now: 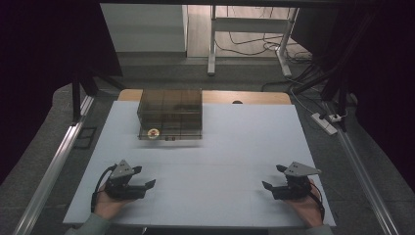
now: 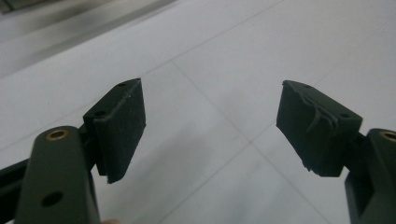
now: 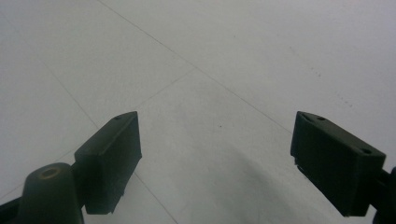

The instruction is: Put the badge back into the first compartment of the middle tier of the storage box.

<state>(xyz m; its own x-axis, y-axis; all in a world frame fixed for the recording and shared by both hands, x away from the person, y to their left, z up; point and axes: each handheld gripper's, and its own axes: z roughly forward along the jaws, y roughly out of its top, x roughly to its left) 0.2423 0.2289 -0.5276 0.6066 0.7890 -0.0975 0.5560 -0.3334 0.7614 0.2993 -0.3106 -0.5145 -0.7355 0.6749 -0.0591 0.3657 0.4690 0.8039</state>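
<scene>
Pale and nearly bare, the white table (image 1: pixel 220 147) is carrying one thing of note: a smoky clear box (image 1: pixel 170 114) sitting at its far edge, left of centre, with a small round yellowish item (image 1: pixel 153 132) lying near its front left corner. Both grippers are resting low at the near edge, well apart from the box. The left gripper (image 1: pixel 140 177) is standing with jaws released and nothing between them; the right gripper (image 1: pixel 274 177) is gaping just as empty. I judge the reach is only beginning. Doing it well means going forward level, keeping the jaws spread, and squaring up to the box's front wall before closing.
</scene>
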